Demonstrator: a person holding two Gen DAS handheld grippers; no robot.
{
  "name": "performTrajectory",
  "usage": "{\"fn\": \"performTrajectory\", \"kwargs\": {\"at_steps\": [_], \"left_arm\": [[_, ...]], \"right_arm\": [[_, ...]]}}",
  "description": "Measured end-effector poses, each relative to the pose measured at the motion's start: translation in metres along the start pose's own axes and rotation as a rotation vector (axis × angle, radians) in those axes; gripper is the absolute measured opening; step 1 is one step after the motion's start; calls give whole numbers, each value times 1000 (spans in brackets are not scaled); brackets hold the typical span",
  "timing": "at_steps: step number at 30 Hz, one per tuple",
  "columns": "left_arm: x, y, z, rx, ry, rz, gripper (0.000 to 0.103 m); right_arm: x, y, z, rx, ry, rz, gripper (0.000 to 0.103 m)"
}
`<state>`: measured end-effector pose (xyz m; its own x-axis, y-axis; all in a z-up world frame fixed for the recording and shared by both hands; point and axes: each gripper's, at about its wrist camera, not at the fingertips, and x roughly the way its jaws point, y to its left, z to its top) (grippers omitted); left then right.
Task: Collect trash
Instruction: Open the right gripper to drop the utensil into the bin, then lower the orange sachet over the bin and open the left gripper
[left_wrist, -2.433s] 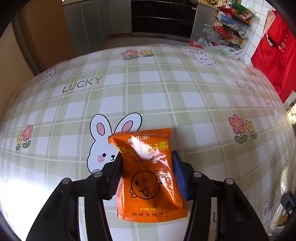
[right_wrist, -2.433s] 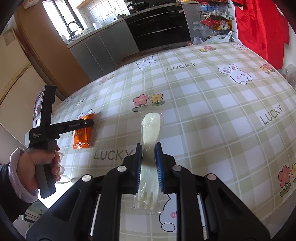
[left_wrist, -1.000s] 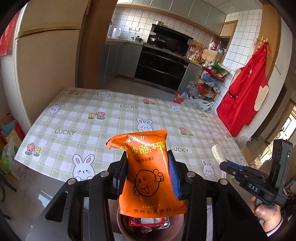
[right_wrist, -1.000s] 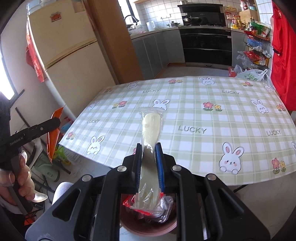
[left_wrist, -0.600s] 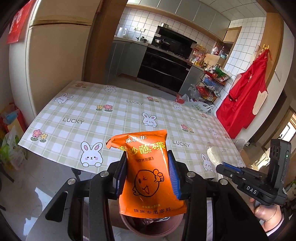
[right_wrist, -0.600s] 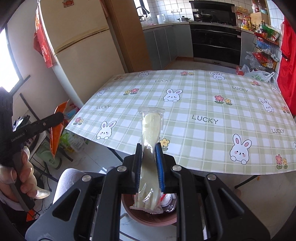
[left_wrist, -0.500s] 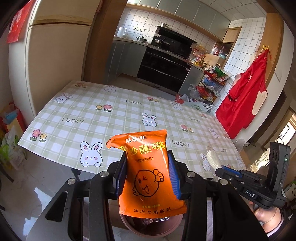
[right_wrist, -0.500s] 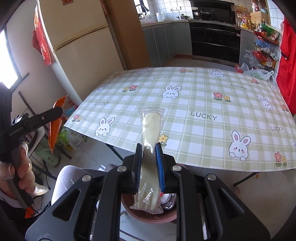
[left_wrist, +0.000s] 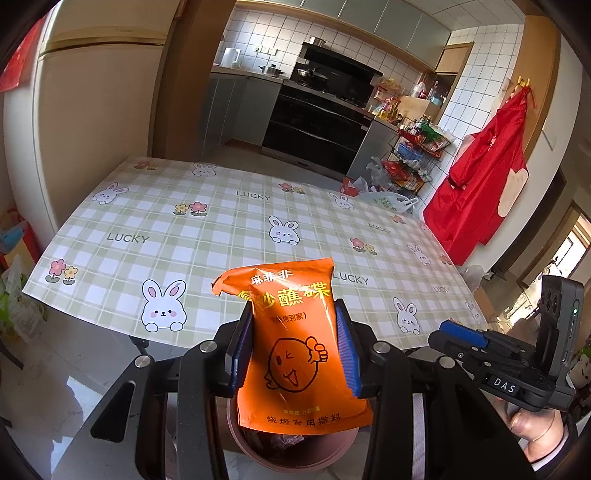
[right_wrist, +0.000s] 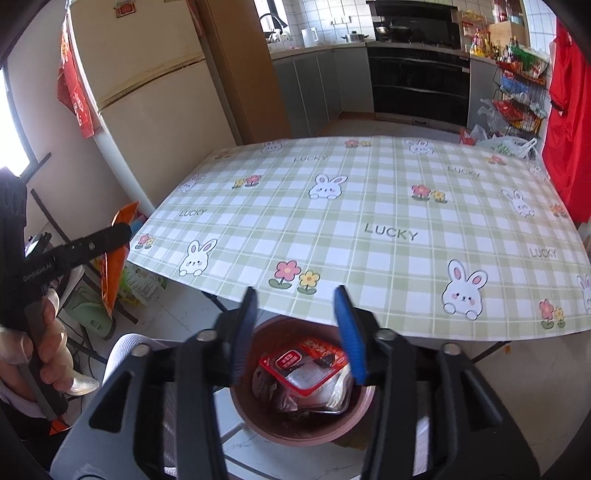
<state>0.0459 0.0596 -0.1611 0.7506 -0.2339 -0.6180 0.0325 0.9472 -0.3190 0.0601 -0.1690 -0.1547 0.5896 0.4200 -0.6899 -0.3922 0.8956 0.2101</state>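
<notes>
My left hand-held gripper (left_wrist: 293, 354) is clenched on the orange packet (left_wrist: 295, 347), upright between its pads, right above the bin (left_wrist: 295, 452). My right hand-held gripper (right_wrist: 299, 332) has just been opening, nothing between its jaws; bin (right_wrist: 354, 417) sits directly below, with wrappers (right_wrist: 306, 373) inside. Desk (right_wrist: 369, 236) lies ahead.

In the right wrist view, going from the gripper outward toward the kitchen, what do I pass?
Right gripper with open jaws → brown bin holding wrappers → checked table → oven by the far wall.
</notes>
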Motion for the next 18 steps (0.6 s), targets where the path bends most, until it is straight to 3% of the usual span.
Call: {"fn": "performTrajectory", "kwargs": {"at_steps": [6,12,18], "left_arm": [[16,-5,-8,-12,85,-79,41],[30,-23,-18,23,155,-130,43],[37,-34,-21,37,189,-173,55]], "right_arm": [[-17,-4,10,1,-65,-48,85],[-29,-17,17,48,-95,-49,86],[-36,-26,15,76,-109,-60,86]]}}
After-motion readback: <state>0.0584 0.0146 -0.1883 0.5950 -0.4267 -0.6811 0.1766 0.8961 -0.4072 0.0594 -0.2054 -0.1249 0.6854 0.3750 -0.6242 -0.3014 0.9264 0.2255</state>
